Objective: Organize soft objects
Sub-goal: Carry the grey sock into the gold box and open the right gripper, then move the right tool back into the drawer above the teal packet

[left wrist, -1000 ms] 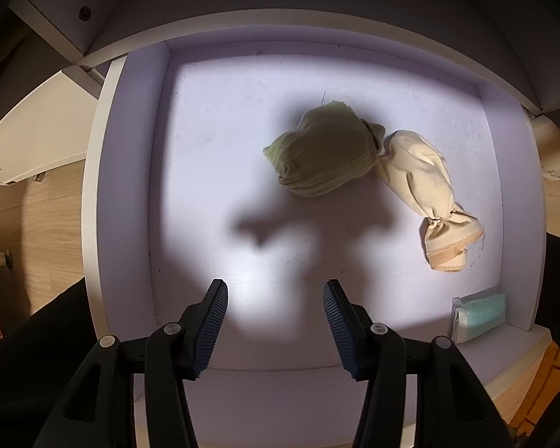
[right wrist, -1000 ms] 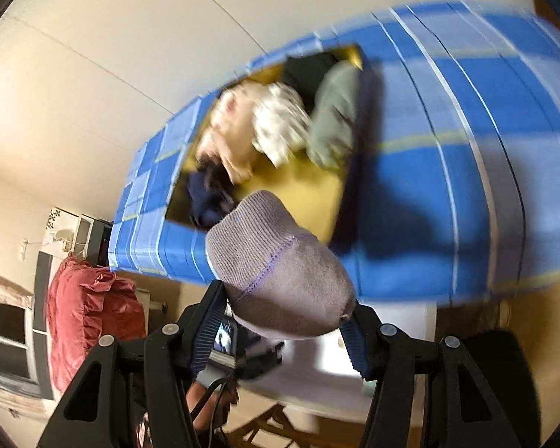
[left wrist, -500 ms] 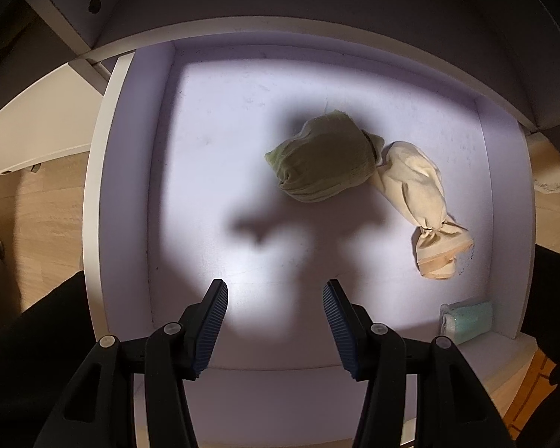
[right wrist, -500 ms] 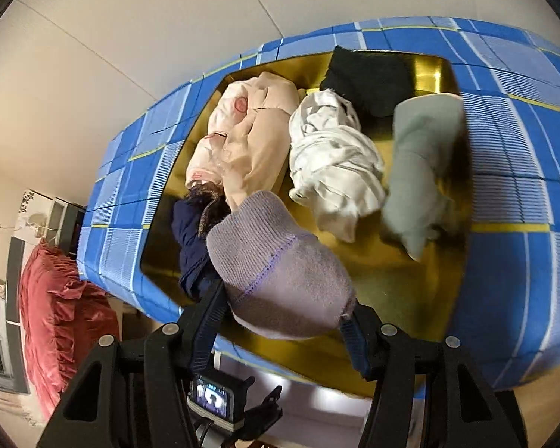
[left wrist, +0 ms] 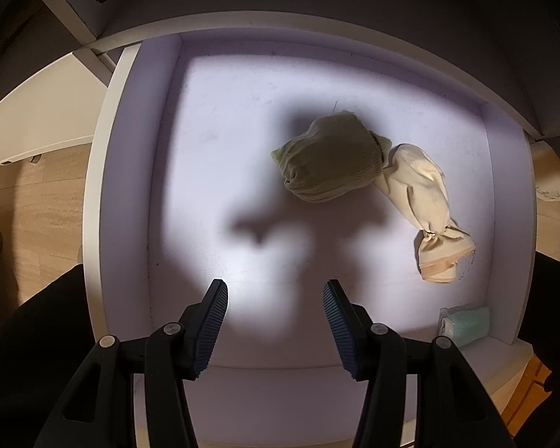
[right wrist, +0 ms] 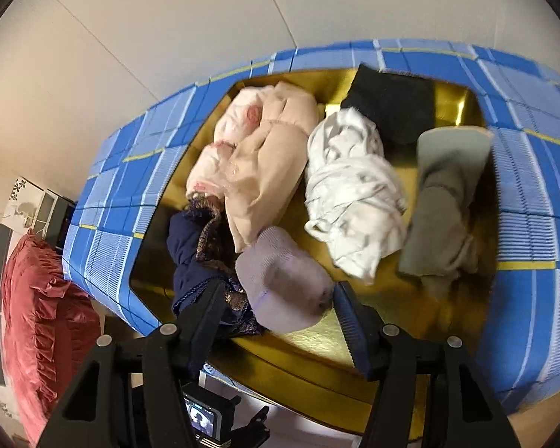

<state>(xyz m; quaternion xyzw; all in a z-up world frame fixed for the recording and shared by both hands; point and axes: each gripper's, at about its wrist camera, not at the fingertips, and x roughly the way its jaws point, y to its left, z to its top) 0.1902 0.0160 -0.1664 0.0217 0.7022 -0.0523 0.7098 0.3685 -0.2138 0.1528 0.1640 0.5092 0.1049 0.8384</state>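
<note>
Pointing straight down into a pale drawer [left wrist: 127,194], the left hand-held gripper [left wrist: 275,311] has its jaws parted with nothing between them. Ahead of its fingertips and a little to the right, a rolled olive-green sock [left wrist: 330,160] lies on the drawer floor, touching a cream bundle [left wrist: 420,190] knotted near its lower end. Further right, close to the near corner, sits a small teal packet [left wrist: 466,323]. The gripper's shadow falls across the drawer floor and over the green sock.

The right hand-held gripper [right wrist: 280,304] angles down over a gold tray [right wrist: 388,321] resting on a blue checked bed cover [right wrist: 534,209]. Its jaws have just been opening; a rolled lilac-grey sock [right wrist: 283,283] sits between them, and the left pad looks clear of it, while contact at the right pad cannot be told. To the left of that sock lies a dark navy garment [right wrist: 190,250]. Beyond it are a peach-pink bundle [right wrist: 265,160], a white crumpled cloth [right wrist: 351,194], a grey-green sock [right wrist: 444,209] to the right, and a black item [right wrist: 392,100] at the far edge. A red pillow [right wrist: 41,313] is far to the left.
</note>
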